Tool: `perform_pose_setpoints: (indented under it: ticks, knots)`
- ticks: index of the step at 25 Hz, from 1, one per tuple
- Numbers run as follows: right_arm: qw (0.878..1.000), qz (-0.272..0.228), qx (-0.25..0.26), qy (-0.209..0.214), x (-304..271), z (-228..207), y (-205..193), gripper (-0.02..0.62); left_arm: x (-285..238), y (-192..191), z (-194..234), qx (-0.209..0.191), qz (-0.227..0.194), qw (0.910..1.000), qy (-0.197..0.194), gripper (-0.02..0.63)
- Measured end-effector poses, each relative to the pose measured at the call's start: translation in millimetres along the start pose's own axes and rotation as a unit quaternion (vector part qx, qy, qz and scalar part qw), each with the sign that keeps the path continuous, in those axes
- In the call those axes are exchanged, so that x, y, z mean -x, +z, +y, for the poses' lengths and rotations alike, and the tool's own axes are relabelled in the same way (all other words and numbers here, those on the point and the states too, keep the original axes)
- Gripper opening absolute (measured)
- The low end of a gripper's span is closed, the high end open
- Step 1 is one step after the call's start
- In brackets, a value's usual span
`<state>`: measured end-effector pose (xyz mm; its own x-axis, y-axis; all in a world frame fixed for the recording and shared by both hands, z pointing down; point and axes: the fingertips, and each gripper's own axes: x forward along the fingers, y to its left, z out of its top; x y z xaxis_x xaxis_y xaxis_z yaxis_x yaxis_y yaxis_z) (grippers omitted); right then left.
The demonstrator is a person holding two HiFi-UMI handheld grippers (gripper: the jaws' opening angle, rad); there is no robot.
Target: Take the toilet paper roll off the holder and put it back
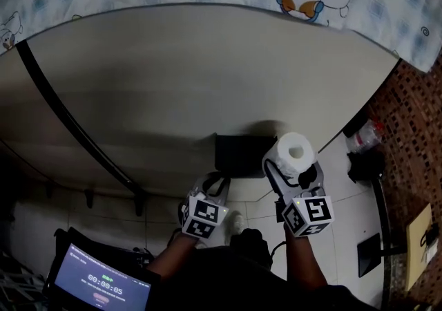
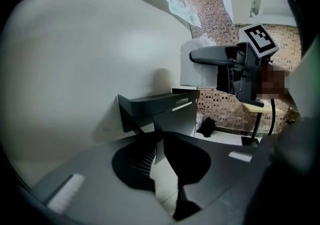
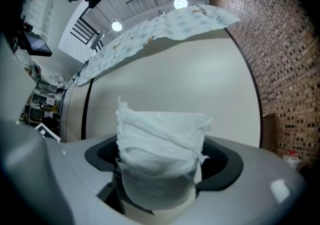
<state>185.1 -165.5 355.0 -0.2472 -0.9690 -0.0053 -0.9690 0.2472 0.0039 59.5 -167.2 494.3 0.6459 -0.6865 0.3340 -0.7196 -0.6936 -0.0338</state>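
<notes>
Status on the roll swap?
Right hand-held gripper shut on toilet paper roll, off the holder. Left hand-held gripper at holder's lower edge, grip unclear. Nothing else at holder.

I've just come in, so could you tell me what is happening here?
A person works with two handheld grippers. The right gripper is clamped on the toilet paper roll, held off and beside the black holder. The left gripper appears to pinch the holder's lower edge. The roll is not yet back on.
</notes>
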Motion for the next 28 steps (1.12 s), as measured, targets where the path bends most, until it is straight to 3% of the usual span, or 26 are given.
perform_pose_setpoints:
  ticks: [7, 14, 19, 22, 25, 28]
  knots:
    - [1.000, -0.007, -0.012, -0.016, 13.4, -15.6, -4.7, 0.456, 10.8, 1.7, -9.8, 0.074, 0.022, 0.9955, -0.054, 0.066]
    - [0.995, -0.054, -0.032, -0.073, 36.0, -44.5, -7.3, 0.456, 16.6, 9.2, -15.6, 0.134, 0.027, 0.9867, -0.088, 0.067]
    - [0.985, -0.069, -0.094, -0.129, 48.6, -90.7, -23.7, 0.454, 18.9, 12.5, -17.2, 0.141, 0.035, 0.9845, -0.098, 0.069]
    - [0.982, -0.029, -0.094, -0.159, 48.3, -114.8, -55.0, 0.454, 18.8, 10.5, -18.5, 0.142, 0.041, 0.9838, -0.102, 0.069]
    - [0.979, 0.003, -0.163, -0.125, 31.3, -111.6, -88.4, 0.453, 17.4, 12.1, -16.9, 0.137, 0.043, 0.9841, -0.104, 0.069]
    - [0.954, -0.011, -0.289, -0.074, 13.5, -99.7, -106.5, 0.454, 16.9, 14.7, -16.8, 0.134, 0.039, 0.9845, -0.107, 0.071]
